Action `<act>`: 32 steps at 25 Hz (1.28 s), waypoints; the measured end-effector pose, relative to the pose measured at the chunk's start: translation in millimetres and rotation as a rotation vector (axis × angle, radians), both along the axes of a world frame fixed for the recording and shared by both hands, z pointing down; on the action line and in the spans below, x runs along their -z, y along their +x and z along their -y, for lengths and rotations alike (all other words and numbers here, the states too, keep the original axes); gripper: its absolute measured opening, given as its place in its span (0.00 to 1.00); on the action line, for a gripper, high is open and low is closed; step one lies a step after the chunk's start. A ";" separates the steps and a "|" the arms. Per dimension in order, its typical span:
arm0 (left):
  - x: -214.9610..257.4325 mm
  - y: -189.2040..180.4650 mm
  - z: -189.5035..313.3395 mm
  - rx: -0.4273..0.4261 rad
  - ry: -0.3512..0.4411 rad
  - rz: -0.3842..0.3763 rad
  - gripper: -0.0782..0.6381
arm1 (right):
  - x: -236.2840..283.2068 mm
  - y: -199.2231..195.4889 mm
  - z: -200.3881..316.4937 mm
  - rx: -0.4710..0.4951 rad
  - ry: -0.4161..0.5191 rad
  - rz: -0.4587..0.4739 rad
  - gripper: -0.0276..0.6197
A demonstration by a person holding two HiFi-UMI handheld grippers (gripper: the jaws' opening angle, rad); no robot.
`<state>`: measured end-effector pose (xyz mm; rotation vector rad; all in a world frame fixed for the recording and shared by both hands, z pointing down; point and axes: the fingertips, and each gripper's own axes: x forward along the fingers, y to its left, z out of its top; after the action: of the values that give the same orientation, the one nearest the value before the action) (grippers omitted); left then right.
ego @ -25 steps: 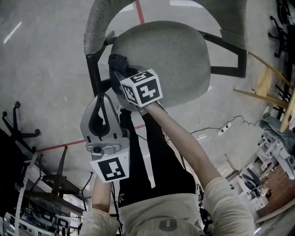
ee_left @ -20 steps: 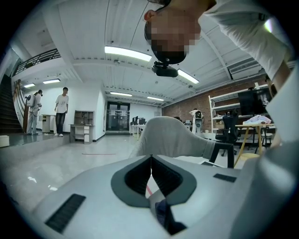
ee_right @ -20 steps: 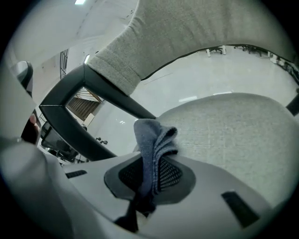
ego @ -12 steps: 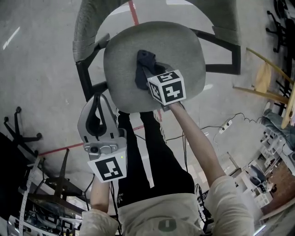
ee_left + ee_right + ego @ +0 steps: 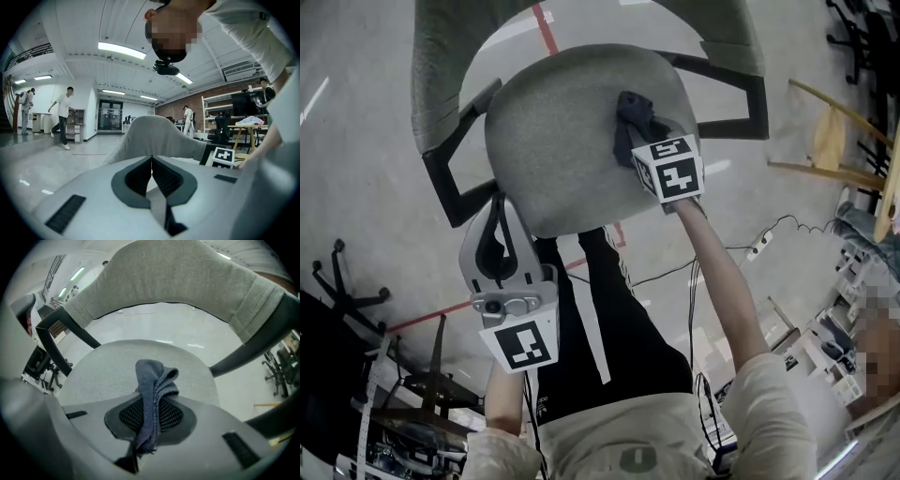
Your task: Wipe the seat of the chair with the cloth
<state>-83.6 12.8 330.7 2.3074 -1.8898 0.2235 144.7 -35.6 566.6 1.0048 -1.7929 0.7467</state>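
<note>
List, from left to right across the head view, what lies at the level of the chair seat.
Black chair arm → grey fabric chair seat → dark blue cloth → second black chair arm → pale wooden frame.

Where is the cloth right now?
In the head view, the cloth is clamped in the right gripper, at the right side of the chair seat.

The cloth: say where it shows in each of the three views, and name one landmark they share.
Head view: the cloth lies on the right part of the chair, at the tip of the right gripper.
Right gripper view: at the centre, clamped between the jaws.
Left gripper view: not in it.
Shared landmark: the chair and its grey upholstery.
</note>
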 end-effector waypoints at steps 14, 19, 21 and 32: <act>-1.0 32.3 9.5 -0.081 -0.007 -0.002 0.13 | 7.3 88.3 17.8 -0.040 0.067 -0.241 0.13; 3.4 35.1 12.9 -0.081 0.003 -0.010 0.13 | 8.3 108.3 21.2 -0.075 0.083 -0.332 0.13; 2.8 33.7 13.3 -0.079 0.000 -0.005 0.13 | 7.5 108.9 21.4 -0.071 0.085 -0.349 0.13; -1.4 25.8 12.7 -0.063 -0.008 0.000 0.13 | 5.8 117.7 21.2 -0.171 0.104 -0.415 0.13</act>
<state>-57.8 0.1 332.1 2.3633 -1.8149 0.2380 262.4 -56.8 560.7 1.2901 -1.4090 0.5031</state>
